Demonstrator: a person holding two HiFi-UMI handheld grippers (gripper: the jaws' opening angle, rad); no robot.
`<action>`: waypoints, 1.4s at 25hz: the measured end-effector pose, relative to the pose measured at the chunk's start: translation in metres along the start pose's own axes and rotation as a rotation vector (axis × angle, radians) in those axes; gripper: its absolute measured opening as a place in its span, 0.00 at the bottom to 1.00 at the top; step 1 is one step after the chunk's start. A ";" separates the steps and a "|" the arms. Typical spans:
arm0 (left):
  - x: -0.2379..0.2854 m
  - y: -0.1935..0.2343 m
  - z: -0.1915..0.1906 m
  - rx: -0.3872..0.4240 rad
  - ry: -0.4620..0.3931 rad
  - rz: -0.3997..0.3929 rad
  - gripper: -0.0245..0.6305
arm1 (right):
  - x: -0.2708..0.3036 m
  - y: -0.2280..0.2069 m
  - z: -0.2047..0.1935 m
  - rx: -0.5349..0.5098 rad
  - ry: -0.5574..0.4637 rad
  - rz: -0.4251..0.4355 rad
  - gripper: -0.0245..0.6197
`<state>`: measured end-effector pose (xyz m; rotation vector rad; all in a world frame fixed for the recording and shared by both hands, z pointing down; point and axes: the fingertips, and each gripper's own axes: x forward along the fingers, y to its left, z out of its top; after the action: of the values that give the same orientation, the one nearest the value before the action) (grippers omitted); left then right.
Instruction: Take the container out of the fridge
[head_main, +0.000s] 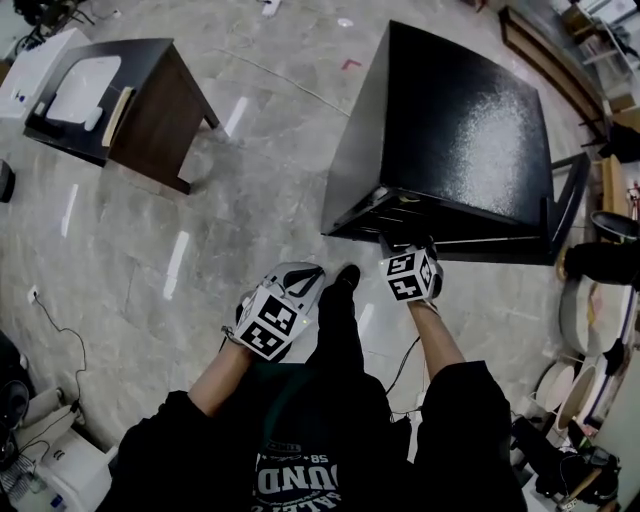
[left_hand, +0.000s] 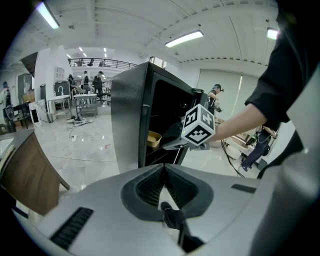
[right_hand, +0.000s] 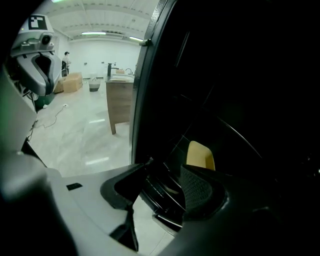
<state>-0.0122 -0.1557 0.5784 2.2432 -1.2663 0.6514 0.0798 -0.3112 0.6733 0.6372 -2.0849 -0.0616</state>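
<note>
- Right gripper (right_hand: 167, 172) is at the open front of the black fridge (head_main: 450, 120), pointing in and down.
- Its jaws stand wide apart, with only dark wire shelving showing in the gap between them.
- The yellow container (right_hand: 201, 155) sits on a shelf inside the fridge, just beyond the right-hand pad, and the pads are not closed on it.
- From the left gripper view, the container shows as a pale tub at the front edge of the dark interior, just left of the right gripper's marker cube.
- Left gripper (left_hand: 164, 167) hangs back outside the fridge, over the pale floor (head_main: 150, 260) and well short of the opening.
- Its fingers are pressed together with nothing between them.
- In the head view, both forearms reach forward, the right one to the fridge's front edge and the left one lower and to the side.
- A brown table (head_main: 130, 100) stands off to the left, well apart from the fridge.
</note>
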 end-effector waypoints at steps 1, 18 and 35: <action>0.000 0.001 -0.002 -0.008 0.003 0.006 0.06 | 0.003 -0.003 -0.001 -0.015 0.007 0.001 0.35; -0.006 0.022 -0.036 -0.106 0.055 0.086 0.06 | 0.062 -0.050 -0.023 -0.206 0.144 -0.018 0.35; -0.010 0.041 -0.064 -0.177 0.097 0.147 0.06 | 0.111 -0.064 -0.040 -0.251 0.212 0.005 0.35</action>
<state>-0.0631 -0.1287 0.6292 1.9665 -1.3923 0.6654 0.0890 -0.4098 0.7641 0.4638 -1.8367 -0.2394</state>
